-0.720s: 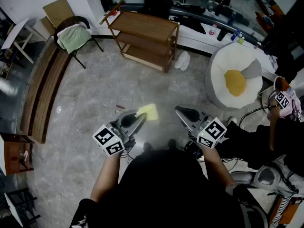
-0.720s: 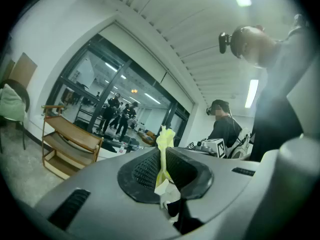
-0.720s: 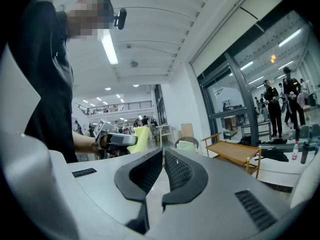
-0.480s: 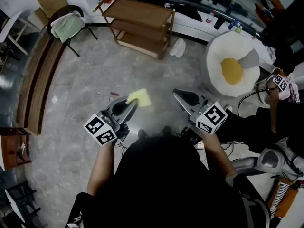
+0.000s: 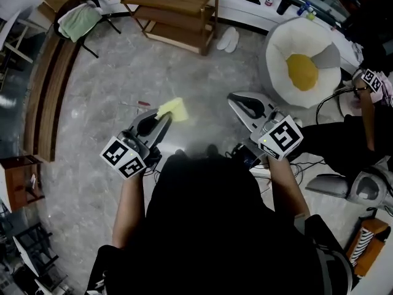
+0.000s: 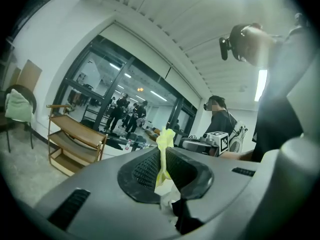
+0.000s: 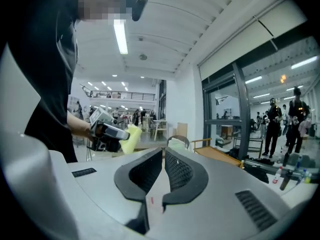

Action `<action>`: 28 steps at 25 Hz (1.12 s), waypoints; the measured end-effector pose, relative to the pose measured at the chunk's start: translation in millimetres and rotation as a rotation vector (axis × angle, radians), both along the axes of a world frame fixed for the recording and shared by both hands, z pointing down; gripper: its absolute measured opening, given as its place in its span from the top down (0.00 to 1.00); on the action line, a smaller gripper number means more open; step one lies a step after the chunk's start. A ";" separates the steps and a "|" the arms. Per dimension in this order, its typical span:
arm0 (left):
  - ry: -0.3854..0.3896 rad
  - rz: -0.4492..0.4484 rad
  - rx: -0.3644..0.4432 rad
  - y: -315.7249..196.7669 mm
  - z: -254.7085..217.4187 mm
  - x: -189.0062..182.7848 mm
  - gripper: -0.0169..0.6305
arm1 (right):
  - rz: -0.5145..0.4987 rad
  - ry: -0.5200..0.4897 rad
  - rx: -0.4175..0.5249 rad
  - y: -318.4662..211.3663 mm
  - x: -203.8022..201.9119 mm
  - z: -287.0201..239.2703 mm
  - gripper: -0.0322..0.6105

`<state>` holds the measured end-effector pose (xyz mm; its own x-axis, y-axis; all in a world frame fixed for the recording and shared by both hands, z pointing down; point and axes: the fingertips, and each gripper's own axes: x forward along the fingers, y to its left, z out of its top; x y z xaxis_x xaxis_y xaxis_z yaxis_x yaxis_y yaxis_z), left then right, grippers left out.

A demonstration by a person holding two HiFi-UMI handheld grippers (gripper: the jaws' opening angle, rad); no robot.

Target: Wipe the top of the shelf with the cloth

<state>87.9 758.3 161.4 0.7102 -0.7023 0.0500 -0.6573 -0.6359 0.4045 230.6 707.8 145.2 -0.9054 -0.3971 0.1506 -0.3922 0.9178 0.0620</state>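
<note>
A yellow cloth (image 5: 172, 109) sticks out of my left gripper (image 5: 161, 119), whose jaws are shut on it above the marble floor. In the left gripper view the cloth (image 6: 164, 154) stands pinched between the dark pads. My right gripper (image 5: 241, 102) is held level beside it, shut with nothing between its jaws (image 7: 163, 168). The wooden shelf (image 5: 174, 11) stands far ahead at the top of the head view, also seen in the left gripper view (image 6: 75, 136) and the right gripper view (image 7: 220, 156). Both grippers are well short of it.
A chair with a green towel (image 5: 78, 19) stands left of the shelf. A long wooden bench (image 5: 46, 85) runs down the left. A white round cushion with a yellow centre (image 5: 305, 63) lies at the right. White slippers (image 5: 226, 39) lie by the shelf. People stand in the distance.
The shelf and chair have slid up toward the top of the head view. Both grippers hold the same pose, the cloth still clamped in the left one.
</note>
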 end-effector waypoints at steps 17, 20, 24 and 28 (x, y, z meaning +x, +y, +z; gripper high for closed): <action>0.049 0.034 0.002 -103.2 13.9 -28.9 0.92 | 0.067 0.005 0.005 -123.4 10.5 4.9 0.91; 0.059 0.046 0.037 -143.6 2.6 -54.9 0.92 | 0.066 0.033 -0.002 -164.3 -15.8 10.8 0.91; 0.051 0.075 0.053 -192.1 -5.1 -93.3 0.92 | 0.070 0.050 -0.002 -216.1 -56.0 5.2 0.91; 0.055 0.103 0.053 -235.5 -3.4 -126.7 0.92 | 0.082 0.004 -0.018 -258.3 -95.1 -3.5 0.91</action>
<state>-38.8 522.9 158.0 0.7791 -0.6264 -0.0263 -0.5653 -0.7200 0.4027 135.5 449.5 141.7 -0.8694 -0.4668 0.1618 -0.4656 0.8837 0.0474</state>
